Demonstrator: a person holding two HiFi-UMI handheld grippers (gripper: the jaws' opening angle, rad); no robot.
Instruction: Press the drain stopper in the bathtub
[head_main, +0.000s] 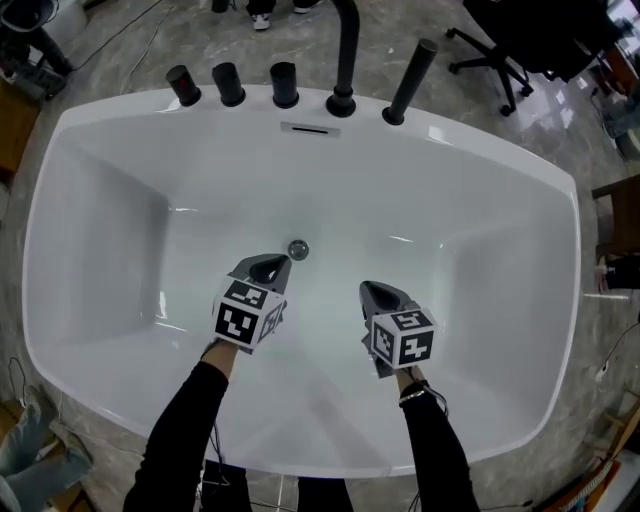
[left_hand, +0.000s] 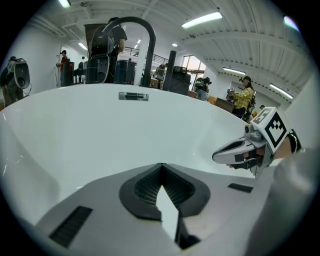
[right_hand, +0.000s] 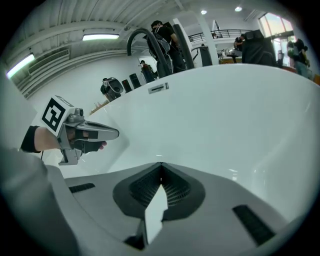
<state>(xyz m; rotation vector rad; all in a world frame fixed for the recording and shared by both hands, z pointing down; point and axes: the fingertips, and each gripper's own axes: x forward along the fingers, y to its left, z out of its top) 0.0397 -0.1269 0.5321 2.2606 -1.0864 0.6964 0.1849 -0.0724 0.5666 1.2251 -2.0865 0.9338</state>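
- The left tool (head_main: 274, 266): jaws together, gripping nothing, tip just beside the drain stopper (head_main: 298, 249).
- The drain stopper sits mid-floor in the bathtub (head_main: 120, 110).
- The right tool (head_main: 380, 294): jaws together, empty, right of the stopper.

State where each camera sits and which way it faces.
Head view: on the person's head, looking steeply down into the bathtub; forearms, left gripper and right gripper show.
Left gripper view: on the left gripper, facing the faucet wall; its shut jaws show.
Right gripper view: on the right gripper, facing likewise; its shut jaws show.
Shared: each gripper view shows the other gripper.
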